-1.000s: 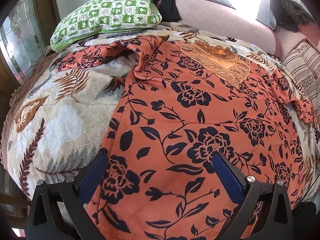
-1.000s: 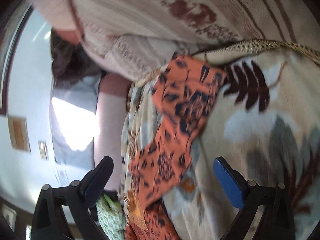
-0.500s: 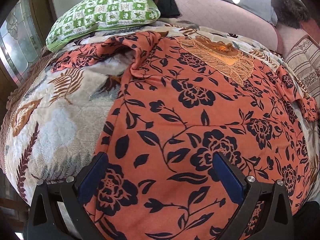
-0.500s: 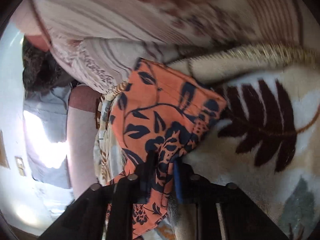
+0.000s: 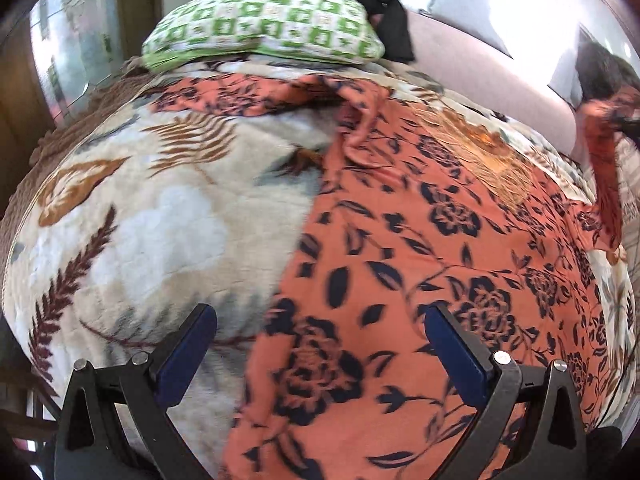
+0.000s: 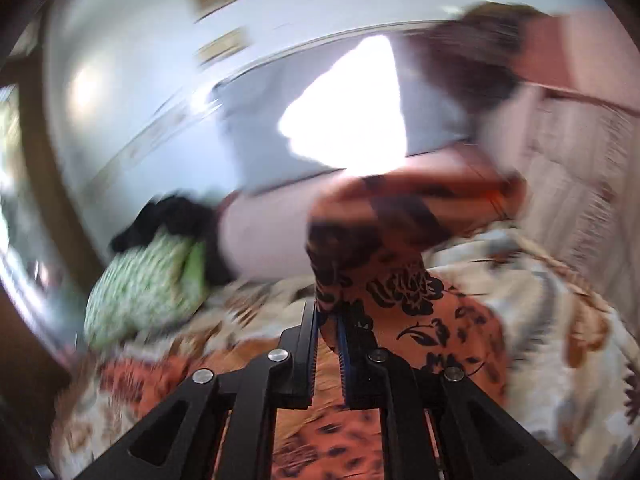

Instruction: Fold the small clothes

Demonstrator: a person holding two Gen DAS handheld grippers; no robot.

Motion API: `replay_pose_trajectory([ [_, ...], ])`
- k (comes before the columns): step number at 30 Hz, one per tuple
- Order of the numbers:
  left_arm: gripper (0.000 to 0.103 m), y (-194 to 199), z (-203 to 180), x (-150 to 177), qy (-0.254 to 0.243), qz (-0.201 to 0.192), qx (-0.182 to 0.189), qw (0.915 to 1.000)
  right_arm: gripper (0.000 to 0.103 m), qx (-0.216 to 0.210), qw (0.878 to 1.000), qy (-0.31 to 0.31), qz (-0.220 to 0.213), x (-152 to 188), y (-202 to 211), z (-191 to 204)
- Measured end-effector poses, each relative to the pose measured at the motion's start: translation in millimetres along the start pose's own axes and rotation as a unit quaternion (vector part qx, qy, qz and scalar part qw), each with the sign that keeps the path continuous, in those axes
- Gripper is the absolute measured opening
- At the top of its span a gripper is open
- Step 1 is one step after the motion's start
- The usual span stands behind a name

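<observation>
Blur: the right wrist view is smeared; the wall, a bright patch at 12 o'clock and the bedding at 3 o'clock have no sharp edges.
Cut off: the orange floral top (image 5: pixel 420 264) runs out of the left wrist view at 6 o'clock, so its hem cannot be seen; both gripper bodies are cropped by the lower border.
Hidden: the black garment (image 5: pixel 372 4) lies partly behind the green checked pillow (image 5: pixel 264 24) at 12 o'clock; a dark shape at 2 o'clock in the left view is too blurred to name.
Containers: I can make out none in either view.
Orange floral top: lies spread on the leaf-print blanket (image 5: pixel 152 216) of the bed, filling the centre and the 4 o'clock side of the left view, one sleeve stretched toward 11 o'clock below the pillow.
Raised sleeve: at 3 o'clock in the left view a strip of the top stands lifted off the bed.
Left gripper (image 5: pixel 320 352): jaws wide apart, nothing between the pads, above the top's edge where it meets the blanket.
Right gripper (image 6: pixel 328 344): jaws have just been closing and now pinch the top's fabric (image 6: pixel 384 280), which rises from them toward 12 o'clock.
</observation>
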State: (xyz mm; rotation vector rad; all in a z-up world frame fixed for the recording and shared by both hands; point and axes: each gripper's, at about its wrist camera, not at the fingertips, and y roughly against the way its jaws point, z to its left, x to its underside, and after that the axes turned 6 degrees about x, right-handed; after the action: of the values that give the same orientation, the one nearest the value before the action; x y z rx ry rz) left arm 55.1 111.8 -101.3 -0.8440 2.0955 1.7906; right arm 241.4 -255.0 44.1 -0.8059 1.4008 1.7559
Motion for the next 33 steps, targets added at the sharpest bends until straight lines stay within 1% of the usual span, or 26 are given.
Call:
replay_pose_trajectory([
  [1,0.103,0,6,0,0.006,0.001,-0.002,1.0,0.01,-0.013,1.0,0.016,0.024,18,-16,26],
  [3,0.103,1,17,-1,0.016,0.001,-0.003,0.9999,0.011,-0.019,0.996,0.053,0.074,58,-52,66],
  [4,0.103,1,21,-2,0.019,0.001,-0.005,0.9998,0.014,-0.021,0.992,0.068,0.101,81,-73,79],
  [6,0.103,4,27,-3,0.021,-0.002,-0.006,0.9998,0.055,-0.011,0.981,0.081,0.178,129,-109,89],
  [7,0.103,5,28,-4,0.019,-0.004,-0.007,0.9998,0.086,-0.015,0.976,0.067,0.206,148,-118,84],
  [8,0.103,5,29,-6,0.014,-0.006,-0.008,0.9998,0.085,-0.025,0.975,0.049,0.215,158,-119,76],
  [9,0.103,4,28,-8,0.01,-0.007,-0.007,0.9999,0.085,-0.033,0.976,0.033,0.214,162,-116,68],
  [11,0.103,0,25,-16,0.005,-0.004,-0.001,1.0,0.085,-0.049,0.979,0.006,0.197,155,-99,50],
  [13,0.103,-6,13,-29,-0.001,-0.001,0.023,0.9997,0.085,-0.066,0.982,-0.038,0.175,141,-75,26],
  [15,0.103,-14,-6,-46,-0.008,0.009,0.064,0.9979,0.086,-0.076,0.98,-0.085,0.162,130,-57,2],
  [17,0.103,-25,-27,-69,-0.019,0.018,0.098,0.9949,0.088,-0.092,0.974,-0.129,0.164,128,-42,-22],
  [18,0.103,-34,-39,-83,-0.023,0.027,0.122,0.9919,0.088,-0.102,0.97,-0.139,0.171,129,-37,-31],
  [19,0.103,-45,-49,-98,-0.019,0.04,0.147,0.9881,0.088,-0.112,0.967,-0.145,0.18,132,-32,-37],
  [21,0.103,-66,-67,-121,-0.005,0.06,0.191,0.9797,0.088,-0.124,0.963,-0.154,0.183,140,-21,-48],
  [22,0.103,-77,-75,-130,-0.003,0.07,0.203,0.9767,0.088,-0.13,0.962,-0.155,0.185,145,-16,-53],
  [24,0.103,-107,-88,-146,0.01,0.087,0.212,0.9734,0.088,-0.139,0.96,-0.159,0.183,154,-9,-63],
  [26,0.101,-136,-95,-153,0.022,0.105,0.195,0.975,0.088,-0.139,0.959,-0.162,0.185,164,-9,-73],
  [28,0.082,-158,-96,-155,0.038,0.124,0.181,0.975,0.088,-0.139,0.958,-0.172,0.185,167,-10,-83],
  [29,0.077,-167,-95,-153,0.049,0.133,0.176,0.9741,0.088,-0.141,0.956,-0.179,0.182,167,-10,-89],
  [30,0.067,-171,-93,-152,0.059,0.134,0.169,0.9748,0.088,-0.143,0.955,-0.186,0.18,168,-10,-94],
  [32,0.034,-171,-95,-152,0.054,0.119,0.141,0.9814,0.088,-0.145,0.953,-0.202,0.174,168,-10,-105],
  [33,0.008,-174,-97,-154,0.05,0.126,0.131,0.982,0.088,-0.147,0.95,-0.212,0.174,169,-11,-110],
])
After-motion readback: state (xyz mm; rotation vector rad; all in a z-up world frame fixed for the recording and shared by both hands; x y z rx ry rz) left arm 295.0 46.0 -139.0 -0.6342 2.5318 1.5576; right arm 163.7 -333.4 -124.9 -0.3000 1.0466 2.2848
